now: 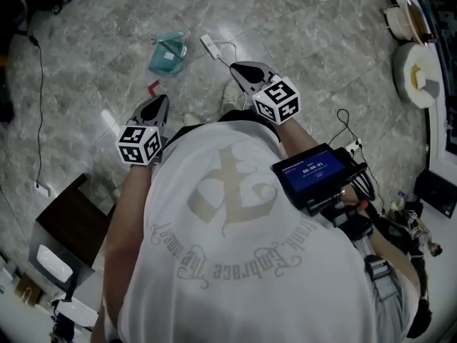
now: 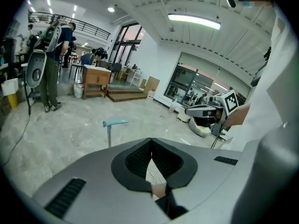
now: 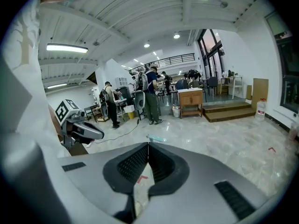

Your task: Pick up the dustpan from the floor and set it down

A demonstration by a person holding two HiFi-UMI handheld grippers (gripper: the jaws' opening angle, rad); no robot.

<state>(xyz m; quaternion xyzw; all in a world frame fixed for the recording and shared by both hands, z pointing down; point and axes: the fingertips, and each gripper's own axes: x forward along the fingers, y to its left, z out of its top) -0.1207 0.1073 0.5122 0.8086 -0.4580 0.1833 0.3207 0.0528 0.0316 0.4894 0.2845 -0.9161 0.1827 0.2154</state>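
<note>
1. A person in a white T-shirt (image 1: pixel 235 263), seen from above, stands on a grey marble floor (image 1: pixel 307 41) and holds a hand-held gripper in each hand, both pointing forward and downward.
2. The left hand-held gripper (image 1: pixel 156 106) has its jaws pressed together with nothing between them. Its own view shows the dark ribbed pads meeting in one line.
3. The right hand-held gripper (image 1: pixel 246 71) is likewise closed and empty, its pads meeting edge to edge in its own view.
4. The teal dustpan (image 1: pixel 168 54) sits on the floor ahead of the person, clear of both grippers and more in line with the left one.
5. In the left gripper view the dustpan (image 2: pixel 113 123) shows as a thin upright stem with a teal top. In the right gripper view only a small teal sliver of it (image 3: pixel 155 138) appears just above the jaws.
6. A white cable with a plug (image 1: pixel 211 46) lies just to the right of the dustpan, and a small red scrap (image 1: pixel 153 86) lies between the dustpan and the left gripper.
7. Other people (image 3: pixel 150 94) stand farther back in the room, near a wooden desk (image 3: pixel 191 99).
</note>
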